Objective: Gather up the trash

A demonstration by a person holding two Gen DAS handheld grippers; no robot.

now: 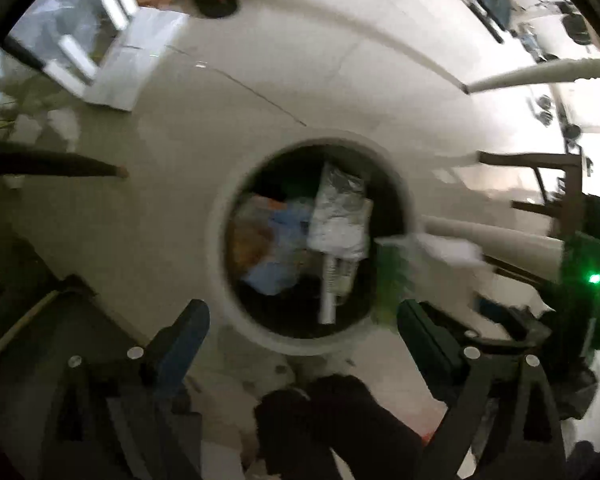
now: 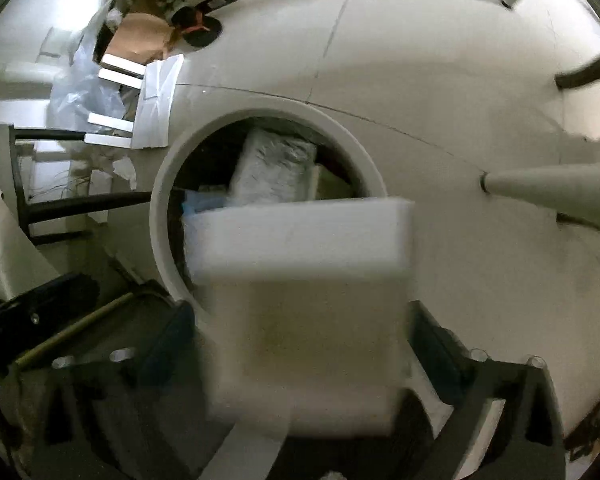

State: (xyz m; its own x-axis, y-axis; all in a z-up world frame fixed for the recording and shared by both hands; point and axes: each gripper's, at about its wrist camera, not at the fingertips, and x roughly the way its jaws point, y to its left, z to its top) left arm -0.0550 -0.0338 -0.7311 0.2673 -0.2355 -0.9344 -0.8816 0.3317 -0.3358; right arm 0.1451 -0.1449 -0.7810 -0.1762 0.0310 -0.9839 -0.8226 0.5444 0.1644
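Note:
A round white trash bin [image 1: 220, 236] stands on the pale floor, seen from above in both views [image 2: 160, 216]. Inside lie a silver foil wrapper [image 1: 340, 208], blue and orange packaging [image 1: 268, 240] and a small bottle [image 1: 334, 280]. My left gripper [image 1: 304, 320] hangs open and empty over the bin's near rim. A white flat piece of trash [image 1: 448, 250] shows beside the bin's right rim, next to my right gripper's body with a green light [image 1: 594, 279]. In the right wrist view a blurred white box-like piece [image 2: 300, 280] sits between my right gripper's fingers [image 2: 300, 344], over the bin's near edge; contact with the pads is unclear.
White table legs [image 2: 560, 192] and dark chair legs [image 1: 52, 166] surround the bin. White foam sheets and plastic wrap [image 2: 132, 92] and a cardboard box [image 2: 140, 36] lie at the far left. A dark shoe [image 1: 332, 412] is just below the bin.

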